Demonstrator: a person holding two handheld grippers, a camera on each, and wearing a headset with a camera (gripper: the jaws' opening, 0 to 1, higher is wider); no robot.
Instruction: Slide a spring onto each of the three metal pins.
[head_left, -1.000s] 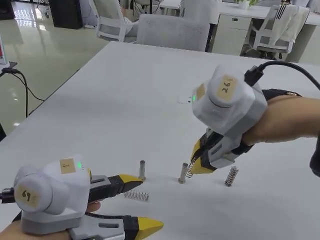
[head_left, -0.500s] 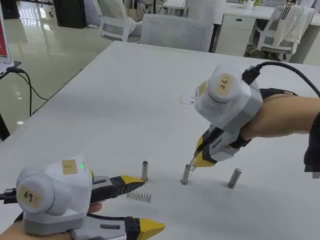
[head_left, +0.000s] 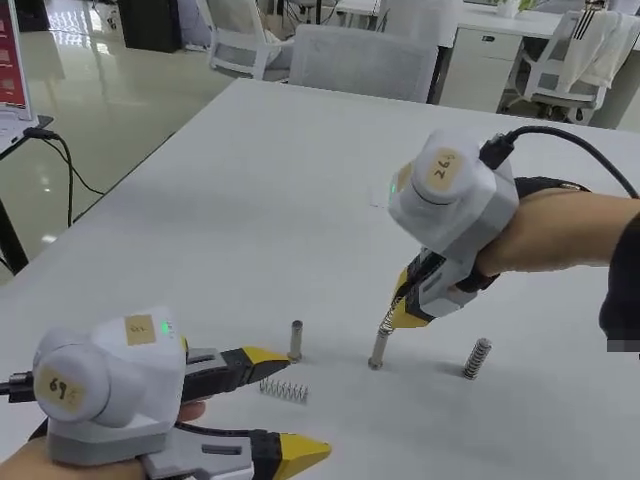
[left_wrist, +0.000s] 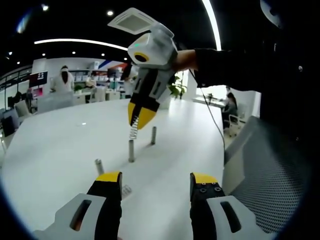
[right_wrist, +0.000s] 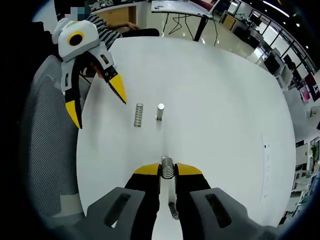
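Three metal pins stand upright on the white table (head_left: 250, 200). The left pin (head_left: 296, 340) is bare. A spring sits on the right pin (head_left: 477, 358). My right gripper (head_left: 400, 318) is shut on a second spring (head_left: 388, 320), which hangs slanted with its lower end at the top of the middle pin (head_left: 379, 350). In the right gripper view this spring (right_wrist: 167, 167) sits end-on between the yellow tips. A third spring (head_left: 283, 389) lies flat on the table beside my left gripper (head_left: 290, 405), which is open and holds nothing. In the left gripper view the held spring (left_wrist: 133, 131) meets the middle pin (left_wrist: 131, 150).
The table's left edge (head_left: 120, 190) drops to a shiny floor with a black cable. Office chairs (head_left: 355, 60) and desks stand beyond the far edge. A black cable (head_left: 570, 140) trails from my right gripper.
My right gripper has raised the spring from beside the middle pin to the pin's top. The left gripper and the loose spring have stayed put; the head camera has shifted a little.
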